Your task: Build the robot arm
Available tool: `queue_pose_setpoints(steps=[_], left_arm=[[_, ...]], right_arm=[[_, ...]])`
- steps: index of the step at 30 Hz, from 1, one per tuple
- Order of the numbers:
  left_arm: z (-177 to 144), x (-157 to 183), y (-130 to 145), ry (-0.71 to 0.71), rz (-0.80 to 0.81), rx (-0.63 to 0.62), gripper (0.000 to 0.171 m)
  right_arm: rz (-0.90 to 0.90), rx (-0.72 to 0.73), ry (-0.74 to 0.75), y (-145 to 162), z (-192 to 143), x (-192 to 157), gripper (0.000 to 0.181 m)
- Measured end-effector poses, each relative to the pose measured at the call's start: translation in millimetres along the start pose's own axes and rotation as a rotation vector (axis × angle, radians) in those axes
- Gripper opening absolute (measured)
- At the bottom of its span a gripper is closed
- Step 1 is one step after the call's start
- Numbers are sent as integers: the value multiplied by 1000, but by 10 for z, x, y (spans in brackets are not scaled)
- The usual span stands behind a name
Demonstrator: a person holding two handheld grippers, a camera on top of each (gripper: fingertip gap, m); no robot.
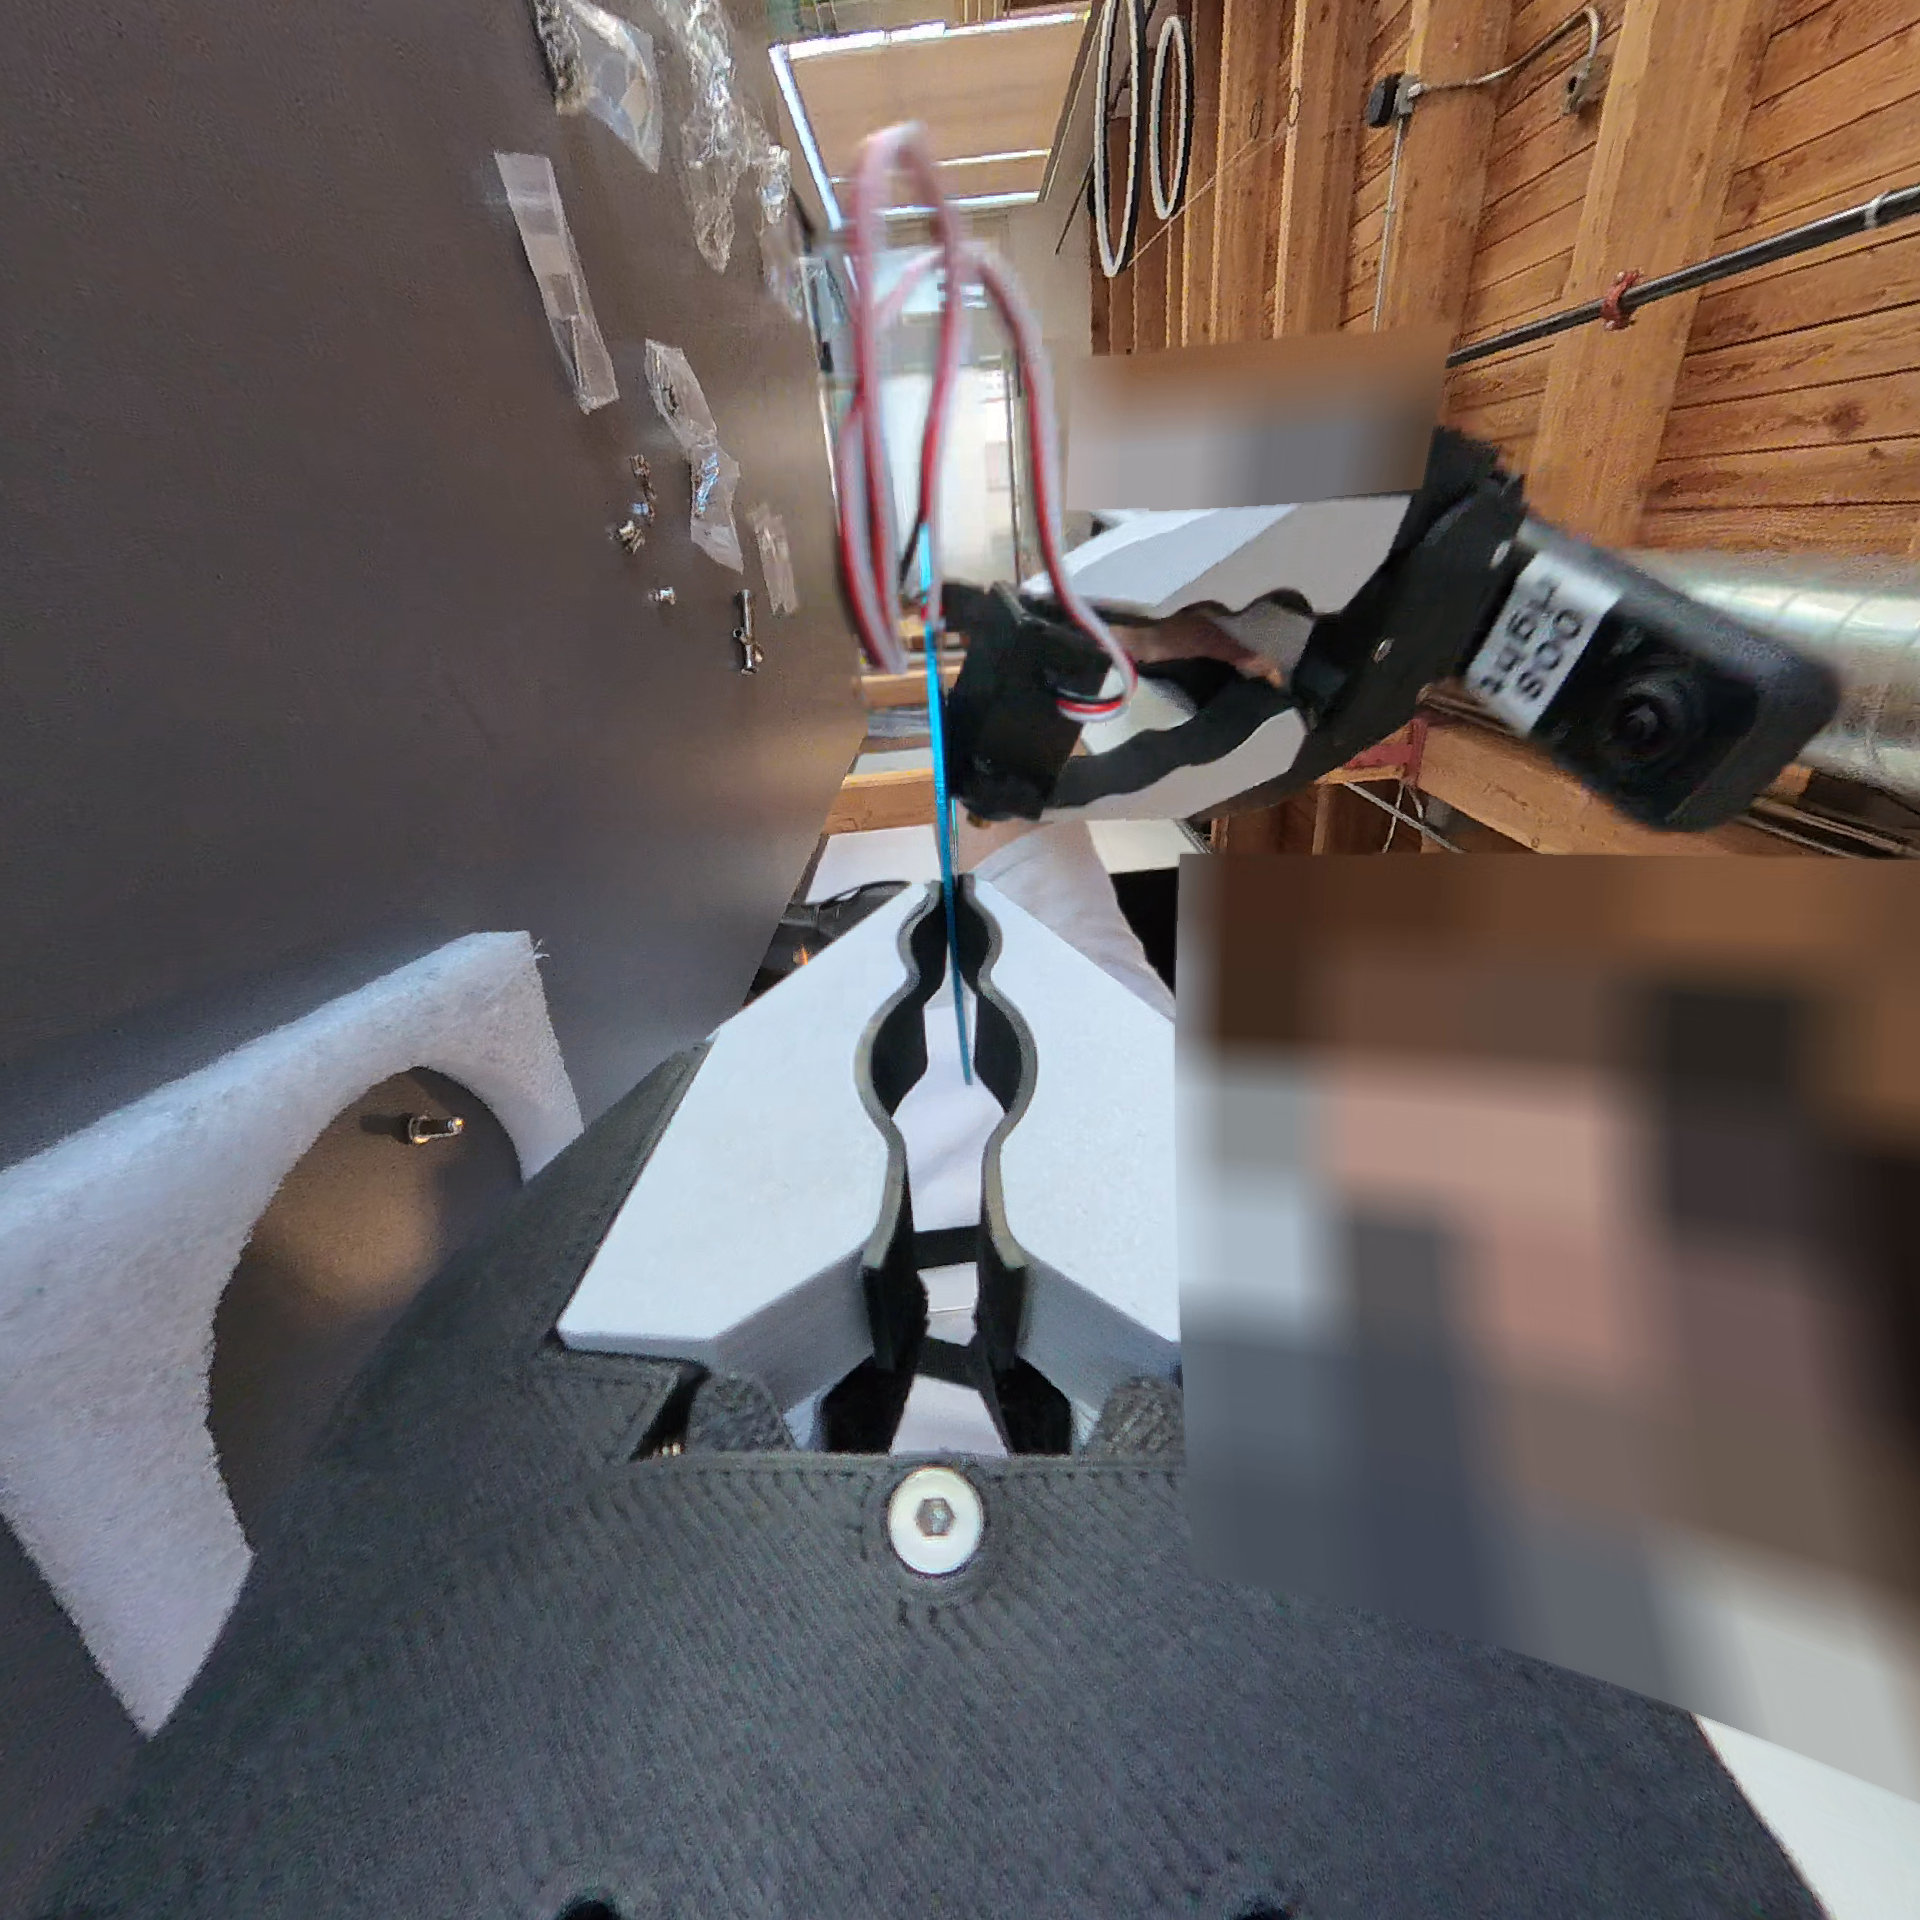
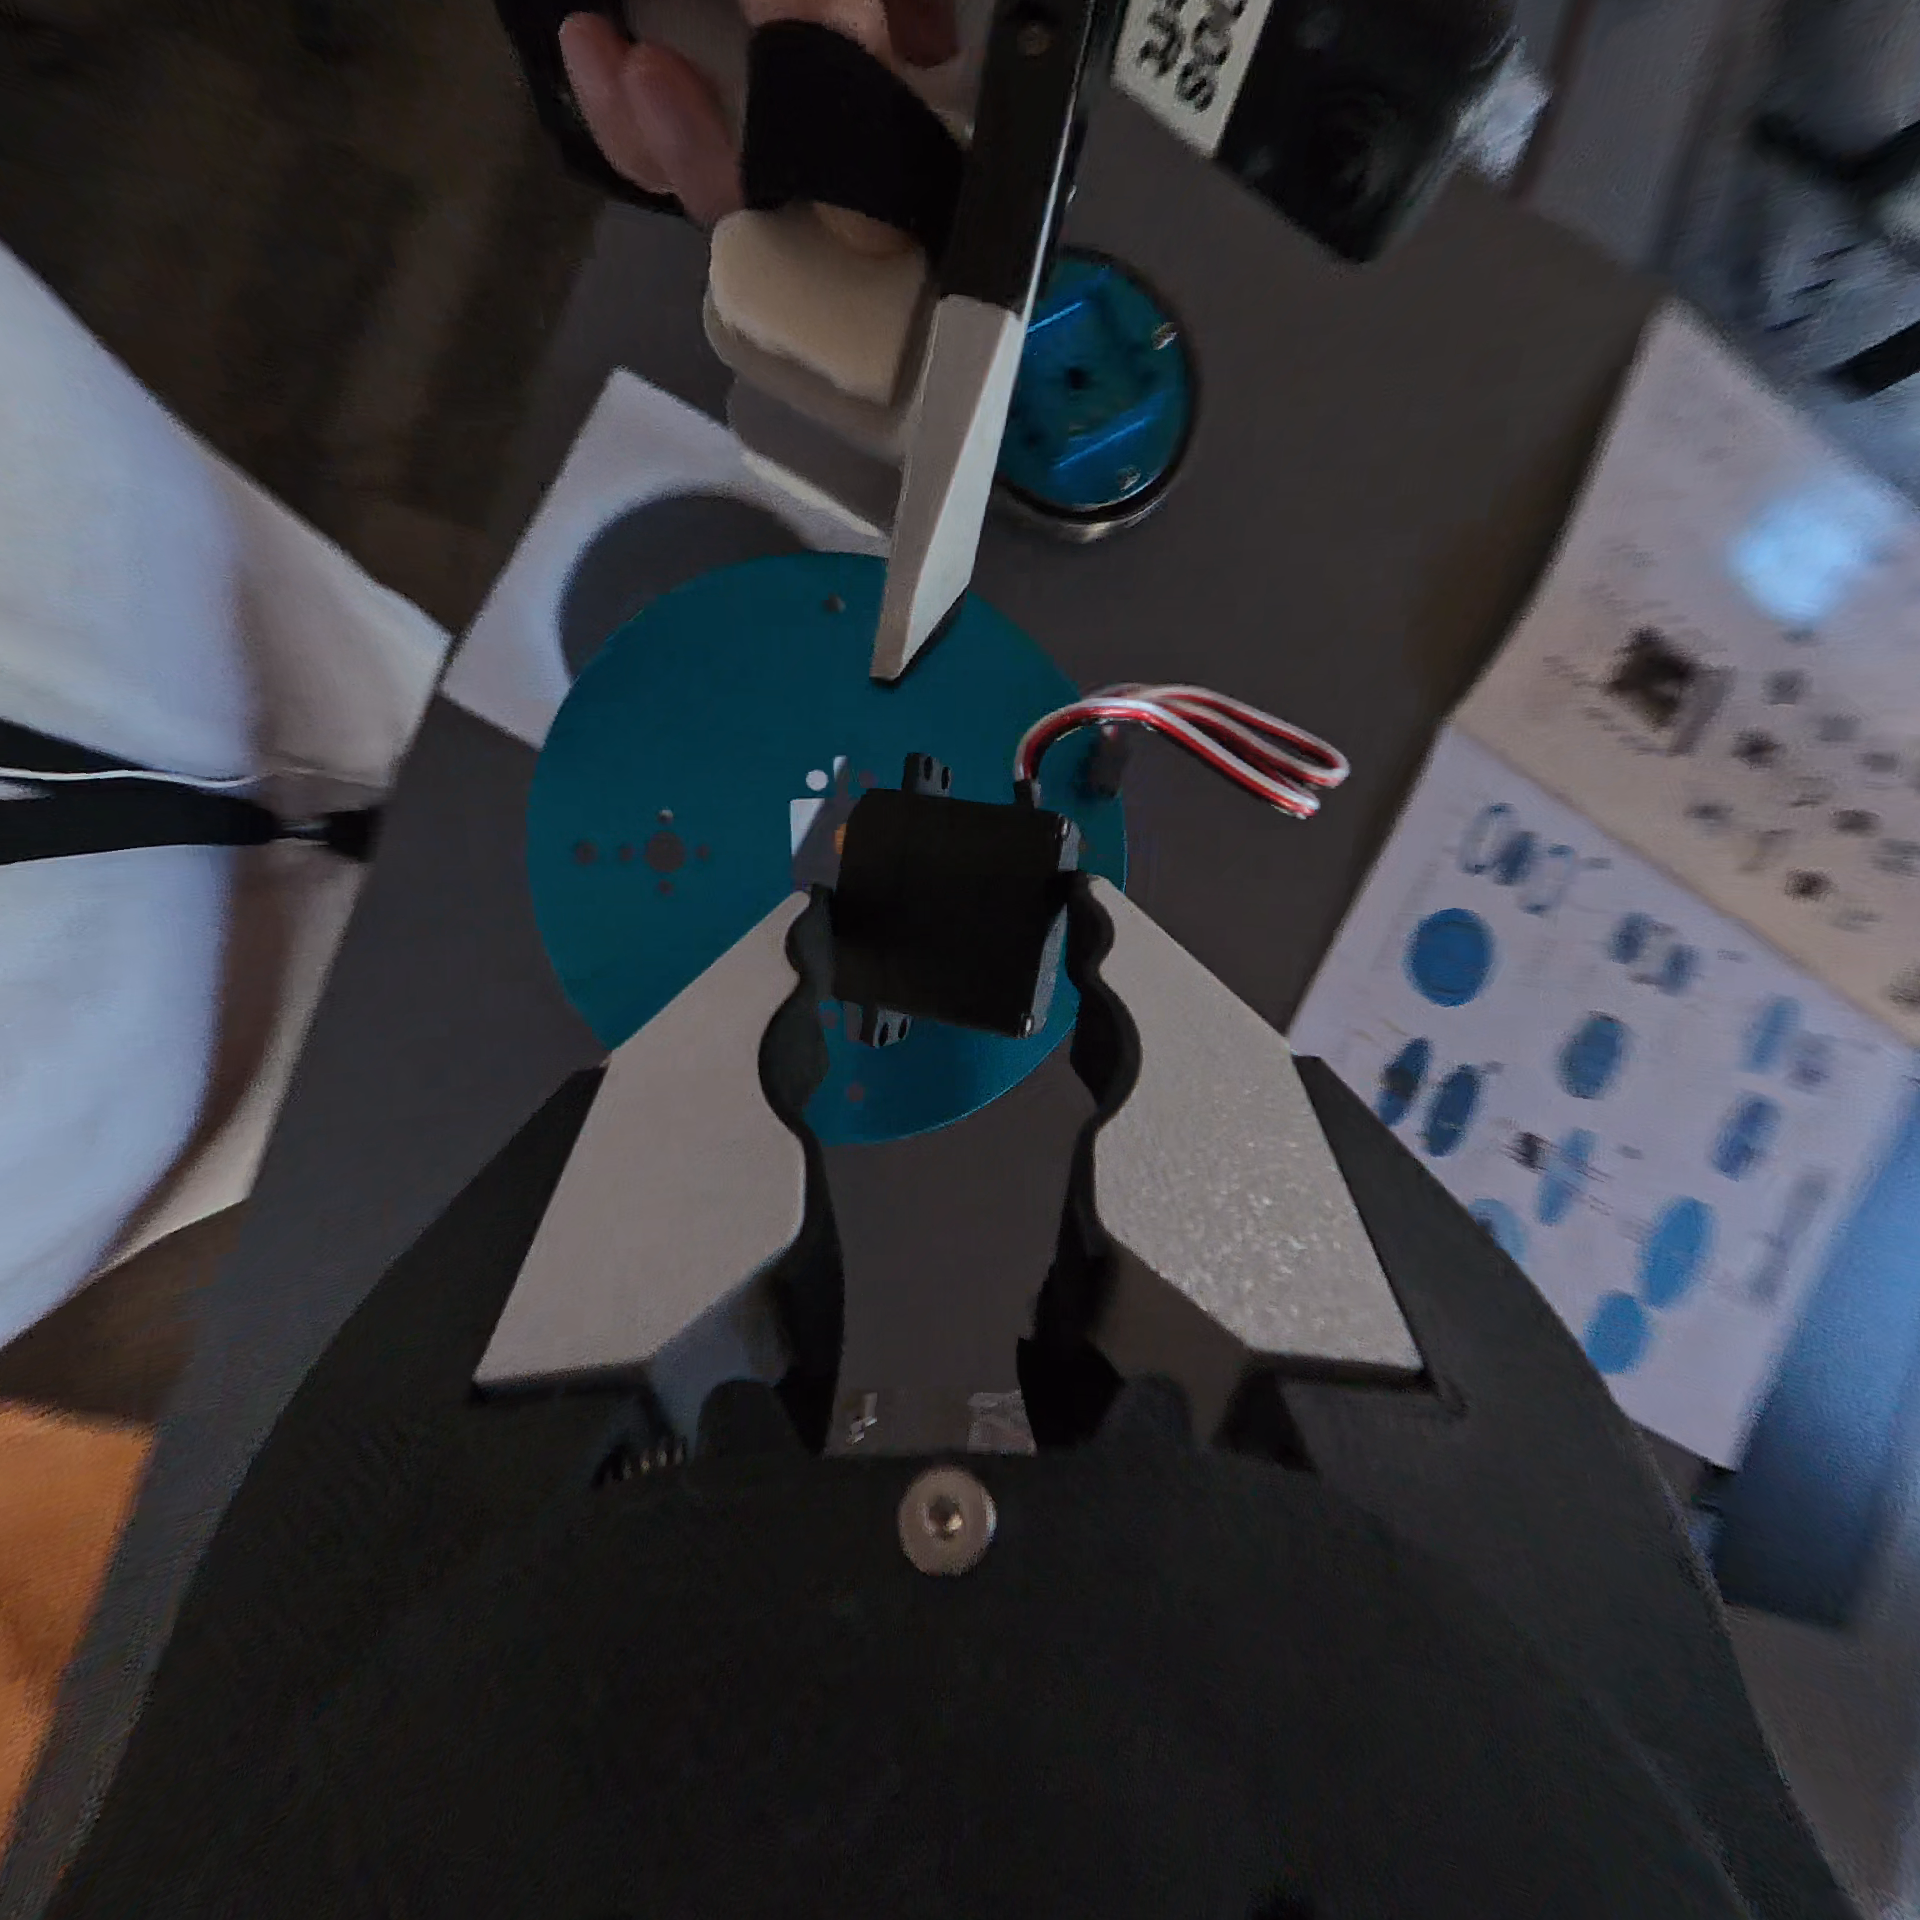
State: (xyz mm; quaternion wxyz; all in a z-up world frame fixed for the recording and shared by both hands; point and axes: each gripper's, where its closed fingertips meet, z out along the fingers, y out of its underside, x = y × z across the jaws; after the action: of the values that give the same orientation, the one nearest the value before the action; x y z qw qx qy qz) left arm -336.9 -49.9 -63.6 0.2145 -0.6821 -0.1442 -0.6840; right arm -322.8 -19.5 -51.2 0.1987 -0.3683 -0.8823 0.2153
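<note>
My left gripper (image 1: 954,894) is shut on the rim of a thin teal-blue metal disc (image 1: 943,748), seen edge-on and held up off the grey table. My right gripper (image 2: 945,914) is shut on a small black servo motor (image 2: 951,909) and holds it against the face of the disc (image 2: 707,790), near the disc's cut-out. The servo's red, white and black wire loop (image 2: 1216,743) hangs off its far side. In the left wrist view the right gripper (image 1: 1023,696) comes in from the right with the servo (image 1: 1008,707). In the right wrist view the left gripper (image 2: 914,634) pinches the disc's top edge.
The grey table (image 1: 312,520) carries clear bags of screws (image 1: 623,94), loose screws (image 1: 634,509) and a white foam block with a round cut-out (image 1: 125,1247) holding one screw (image 1: 431,1127). A blue round assembly (image 2: 1101,405) and printed instruction sheets (image 2: 1610,987) lie beyond the disc.
</note>
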Motion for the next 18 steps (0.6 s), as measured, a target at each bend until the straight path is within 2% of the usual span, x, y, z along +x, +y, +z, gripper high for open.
queue_pose_setpoints(steps=[1,5,7,10,13,18], left_arm=[[-13,25,-19,10,3,12,0],[-62,136,-95,66,-3,60,1],[-71,145,-104,75,-8,70,1],[-56,133,-106,79,-14,75,1],[-50,121,-104,74,-12,68,1],[-61,182,-95,62,7,67,1]], right_arm=[[-43,21,64,-34,-24,15,44],[-312,46,413,-159,-135,98,43],[-401,39,498,-185,-153,93,44],[-523,2,548,-191,-154,86,44],[-565,-48,499,-184,-135,52,44],[-499,-47,378,-210,-149,41,44]])
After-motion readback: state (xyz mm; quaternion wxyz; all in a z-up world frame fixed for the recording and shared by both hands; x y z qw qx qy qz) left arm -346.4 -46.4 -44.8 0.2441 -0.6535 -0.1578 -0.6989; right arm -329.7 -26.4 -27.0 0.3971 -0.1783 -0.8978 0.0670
